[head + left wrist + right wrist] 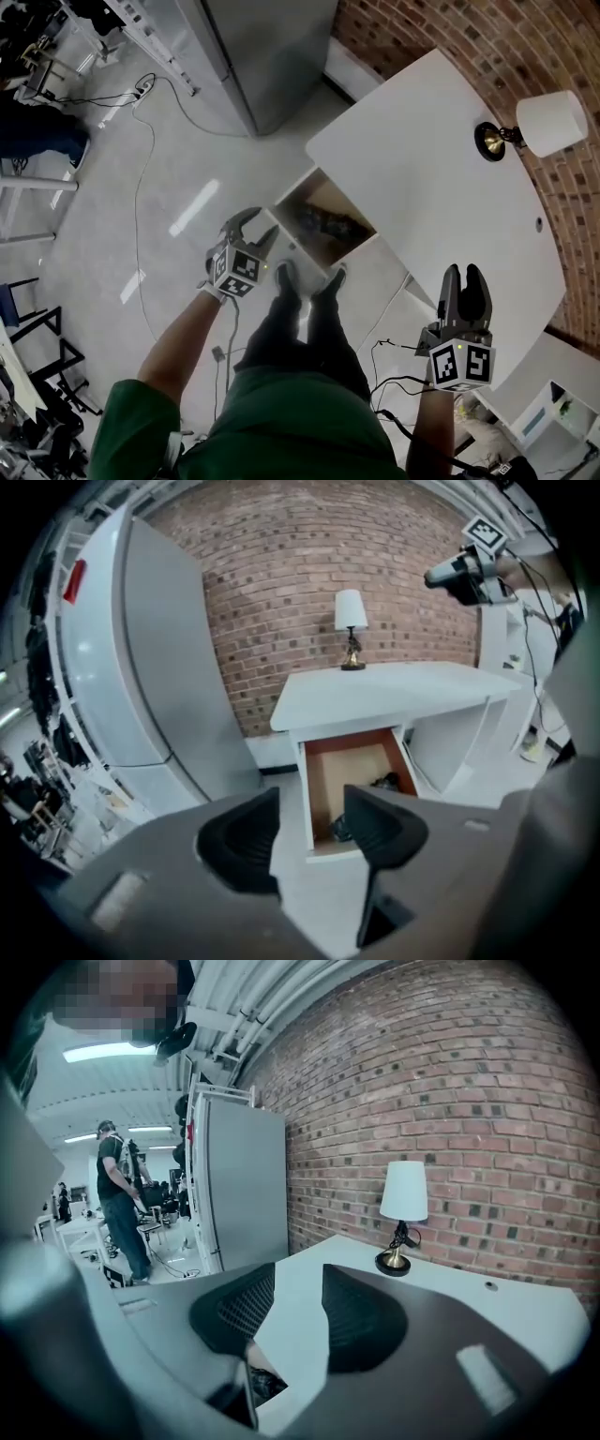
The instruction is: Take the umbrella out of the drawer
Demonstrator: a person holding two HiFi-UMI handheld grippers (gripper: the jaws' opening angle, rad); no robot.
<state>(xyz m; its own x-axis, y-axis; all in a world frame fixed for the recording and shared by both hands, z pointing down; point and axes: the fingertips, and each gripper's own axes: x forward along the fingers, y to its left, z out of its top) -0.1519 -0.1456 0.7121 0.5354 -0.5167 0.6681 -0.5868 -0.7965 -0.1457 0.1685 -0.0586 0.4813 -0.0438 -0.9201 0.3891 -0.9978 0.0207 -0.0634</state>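
Lying beyond left gripper (309,806), probably umbrella (382,782).

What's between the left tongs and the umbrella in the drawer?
Just a bit of bare floor and the drawer's white front wall. The left gripper view shows that through the open left tongs; the umbrella lies inside, behind that wall.

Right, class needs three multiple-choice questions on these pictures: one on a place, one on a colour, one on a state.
1. Where does the lamp stand? A on a chair; B on the desk; C on the floor.
2. What colour is its shade? A white; B red; C green.
3. The drawer is: A shut; B removed; C open.
Answers: B, its base rests on the desk top; A, the shade shows white; C, its inside and a dark thing in it show.
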